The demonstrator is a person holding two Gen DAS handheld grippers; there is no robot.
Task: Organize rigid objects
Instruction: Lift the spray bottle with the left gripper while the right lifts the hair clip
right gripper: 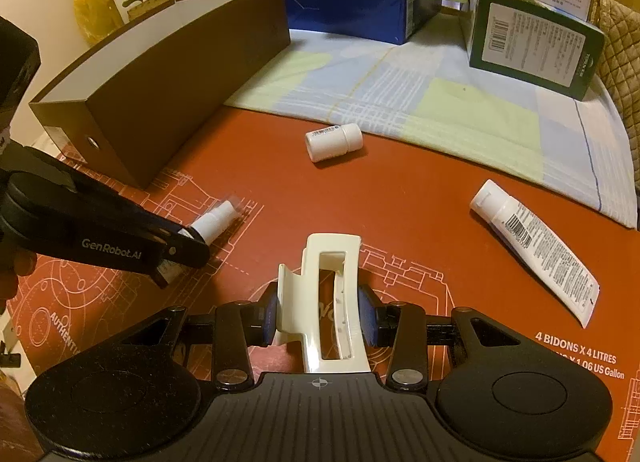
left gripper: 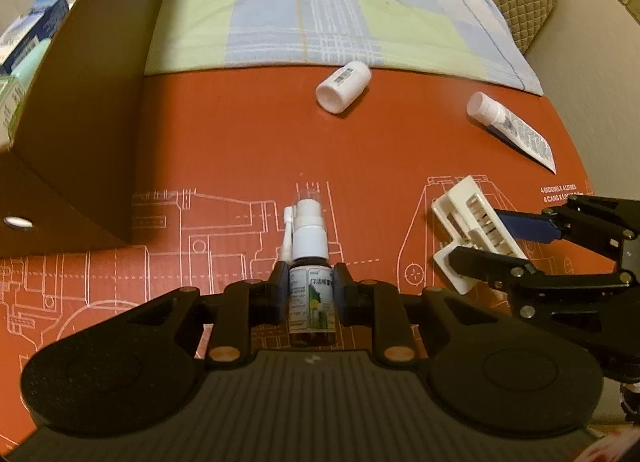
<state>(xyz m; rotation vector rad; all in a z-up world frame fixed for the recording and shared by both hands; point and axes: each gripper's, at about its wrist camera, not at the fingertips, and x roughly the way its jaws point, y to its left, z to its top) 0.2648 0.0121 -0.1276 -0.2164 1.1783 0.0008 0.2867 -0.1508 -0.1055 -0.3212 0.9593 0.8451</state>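
My left gripper (left gripper: 311,294) is clamped on the spray bottle (left gripper: 310,262), my right gripper (right gripper: 320,320) on the hair clip (right gripper: 326,302); squeezed sideways, that clip could spring open and slip.

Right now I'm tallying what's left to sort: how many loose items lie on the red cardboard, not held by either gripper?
2: a white pill bottle on its side near the checked cloth, and a white tube toward the right edge. None appears hidden.
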